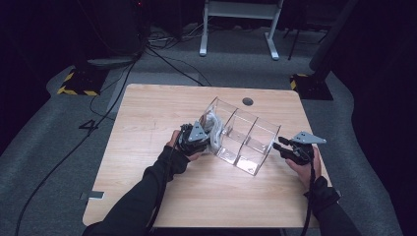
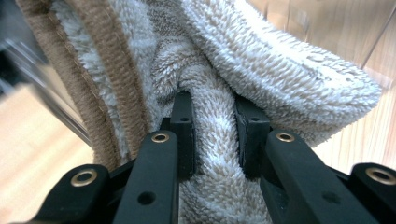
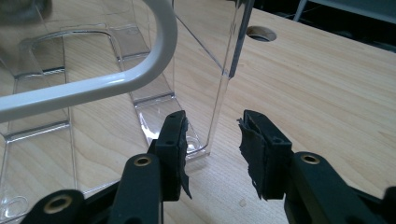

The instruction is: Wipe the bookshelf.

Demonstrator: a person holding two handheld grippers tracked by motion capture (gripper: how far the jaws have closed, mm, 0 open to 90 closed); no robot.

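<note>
Lifting the fleecy towel (image 2: 219,154) from the end compartment of the clear divided box (image 1: 243,135), the left gripper (image 2: 214,135) clenched its fold firmly, while the right gripper (image 3: 212,140), jaws parted and empty, flanked the box's corner wall to steady it.

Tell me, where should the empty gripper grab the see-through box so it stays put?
Probably the thin upright end wall of the clear box, taken from the outer side where the right gripper already waits, open. That wall stands as a flat edge narrow enough to slip between the jaws. The left gripper is busy at the other end, shut on the fluffy towel.
</note>
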